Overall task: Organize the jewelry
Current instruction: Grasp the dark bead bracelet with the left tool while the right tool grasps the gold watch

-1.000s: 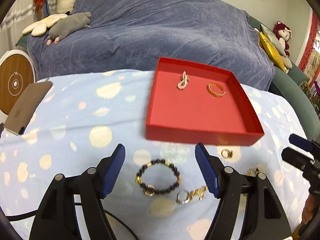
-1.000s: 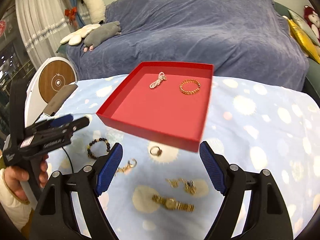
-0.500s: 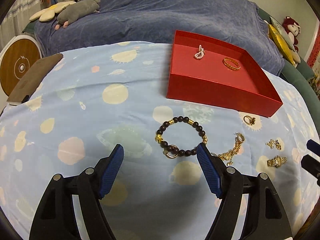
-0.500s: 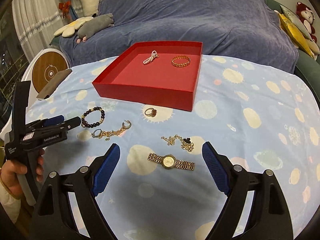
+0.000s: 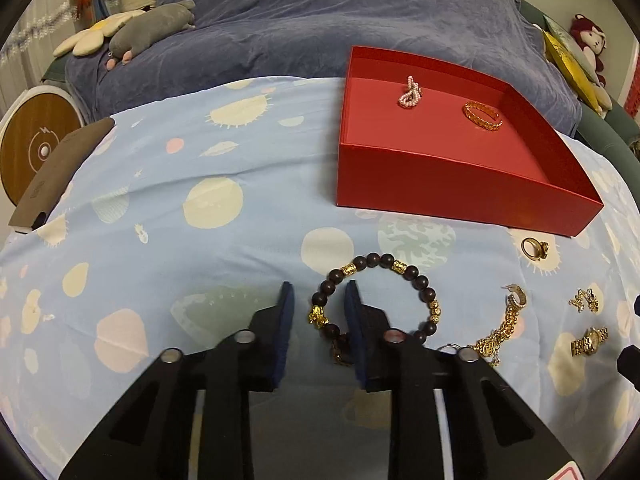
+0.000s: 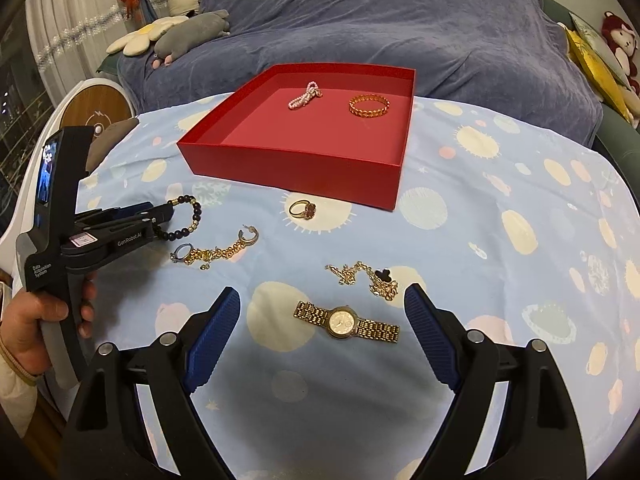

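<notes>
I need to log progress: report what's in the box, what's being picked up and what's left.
Done: pearl piece and gold bangle lie in the red box. In hand: left claw is closing on the bead bracelet. Right claw is open above the watch. Left on the cloth: ring, chain bracelet, necklace, watch.

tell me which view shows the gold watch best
The right wrist view: the gold watch lies whole and large between the open right gripper fingers. In the left wrist view it is a small shape at the right edge.
</notes>
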### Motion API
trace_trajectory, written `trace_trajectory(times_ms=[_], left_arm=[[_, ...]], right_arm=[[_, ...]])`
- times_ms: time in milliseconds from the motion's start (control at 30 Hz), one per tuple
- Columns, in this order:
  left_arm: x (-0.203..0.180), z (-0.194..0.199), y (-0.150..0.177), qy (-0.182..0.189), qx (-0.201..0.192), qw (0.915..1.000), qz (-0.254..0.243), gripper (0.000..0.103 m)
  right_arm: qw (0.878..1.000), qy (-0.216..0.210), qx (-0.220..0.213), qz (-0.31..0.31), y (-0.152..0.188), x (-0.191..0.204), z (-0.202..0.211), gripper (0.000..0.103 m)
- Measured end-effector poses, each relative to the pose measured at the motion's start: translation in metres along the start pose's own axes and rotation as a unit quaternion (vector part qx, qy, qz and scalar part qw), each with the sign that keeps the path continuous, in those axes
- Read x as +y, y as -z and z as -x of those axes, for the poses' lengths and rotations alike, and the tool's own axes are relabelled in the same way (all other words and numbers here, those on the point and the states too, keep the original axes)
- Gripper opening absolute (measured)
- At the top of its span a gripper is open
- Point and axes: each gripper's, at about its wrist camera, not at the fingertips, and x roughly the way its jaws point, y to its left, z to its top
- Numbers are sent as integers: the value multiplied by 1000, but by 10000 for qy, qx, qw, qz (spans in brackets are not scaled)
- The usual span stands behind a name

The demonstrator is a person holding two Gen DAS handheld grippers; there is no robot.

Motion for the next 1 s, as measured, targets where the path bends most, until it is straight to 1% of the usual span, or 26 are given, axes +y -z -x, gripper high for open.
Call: trace_trajectory(times_ms=[100,200,233,300,400,500,667,800,900,967,1000], left_arm=[[-1,3,-1,140,15,9999,22,7],[-6,12,-3,232,-79,9997,-22,6],[-8,17,-4,291,-134,9995,-26,6],[-12,29,-7,422,-252,9988,-42,6],[-18,45,-10,653,-364,9972,-77,6],[-23,55,-9,888,-381,9953,-101,6],[-28,67,-5,1118,-383,9929,-118,6],[-28,72,-2,1205,-392,9919,-118,6],[-27,74,-1,1220,-403,9917,-106,6],[-27,75,0,1220,-396,9917,-100,6],[-27,75,0,1222,-387,9917,-91,6]], right_arm=[[9999,-22,91,-131,4,-8,-2,82],[9999,15,132,-92,8,-12,-2,81],[9999,4,144,-72,9,-13,-3,79],[9998,-52,205,17,11,-11,-6,74],[9989,-148,321,293,13,-6,-12,72],[9971,-153,410,617,14,-1,-20,70],[9964,-214,487,660,11,-6,-29,68],[9956,-260,579,689,10,-5,-35,58],[9945,-113,587,865,11,1,-37,51],[9942,-138,605,879,11,2,-36,44],[9941,-143,616,881,11,2,-36,38]])
